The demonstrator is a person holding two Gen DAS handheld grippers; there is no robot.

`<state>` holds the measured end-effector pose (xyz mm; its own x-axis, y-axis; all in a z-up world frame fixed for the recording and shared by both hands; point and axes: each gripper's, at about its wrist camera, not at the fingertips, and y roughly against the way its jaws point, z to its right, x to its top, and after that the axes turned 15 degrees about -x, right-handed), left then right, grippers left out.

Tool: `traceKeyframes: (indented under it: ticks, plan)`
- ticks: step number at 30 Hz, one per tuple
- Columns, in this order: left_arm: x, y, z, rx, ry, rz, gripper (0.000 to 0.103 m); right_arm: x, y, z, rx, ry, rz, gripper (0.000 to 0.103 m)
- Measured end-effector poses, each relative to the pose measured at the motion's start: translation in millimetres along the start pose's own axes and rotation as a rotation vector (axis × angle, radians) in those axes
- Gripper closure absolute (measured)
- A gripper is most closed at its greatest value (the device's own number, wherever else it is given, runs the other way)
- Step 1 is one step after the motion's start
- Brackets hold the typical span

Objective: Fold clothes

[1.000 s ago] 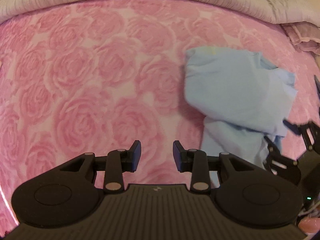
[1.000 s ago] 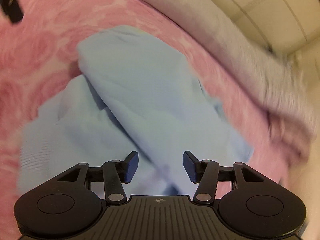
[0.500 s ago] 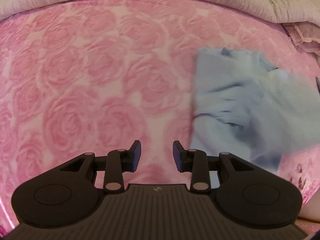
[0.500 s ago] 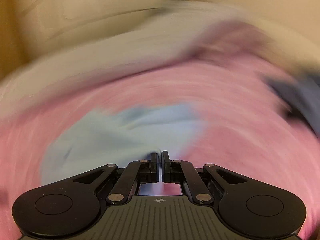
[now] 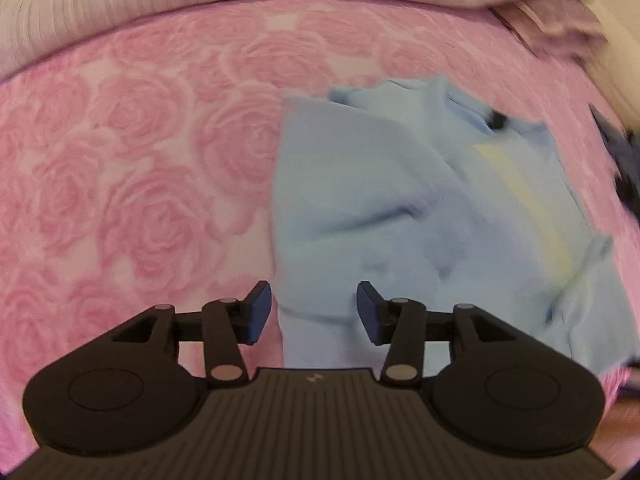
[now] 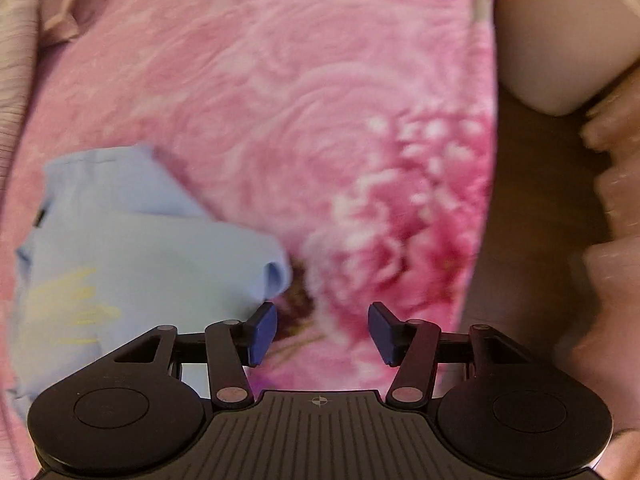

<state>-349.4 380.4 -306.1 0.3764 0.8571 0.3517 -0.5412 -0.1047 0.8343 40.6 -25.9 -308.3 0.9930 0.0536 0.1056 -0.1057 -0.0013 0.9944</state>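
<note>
Lying rumpled, blue garment (image 5: 420, 216), between left jaws

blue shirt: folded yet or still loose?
Loose, not neatly folded. The light blue shirt lies rumpled on the pink rose bedspread, one flap thrown over itself, edges uneven. Both grippers are open, neither holding it.

The light blue garment (image 6: 120, 248) runs off the left edge; a blurred dark shape (image 5: 624, 168), perhaps the other tool.

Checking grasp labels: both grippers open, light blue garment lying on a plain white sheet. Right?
Not quite. In the left wrist view the light blue garment lies on a pink rose-patterned bedspread, not a plain white sheet. Left gripper and right gripper are both open.
</note>
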Motion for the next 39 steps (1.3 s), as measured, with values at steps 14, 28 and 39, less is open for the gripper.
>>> traceKeyframes:
  ticks: [14,28,39]
  plan:
    - [1,25,-66,-0.197,0.395,0.349,0.102,41,12,-39,0.156,-0.02,0.116,0.103]
    - [-39,145,-121,0.074,0.452,0.502,0.102,65,7,-99,0.072,0.381,0.163,0.015]
    - [-51,177,-127,0.199,0.517,0.603,0.102,42,37,-131,0.156,0.63,0.366,0.097]
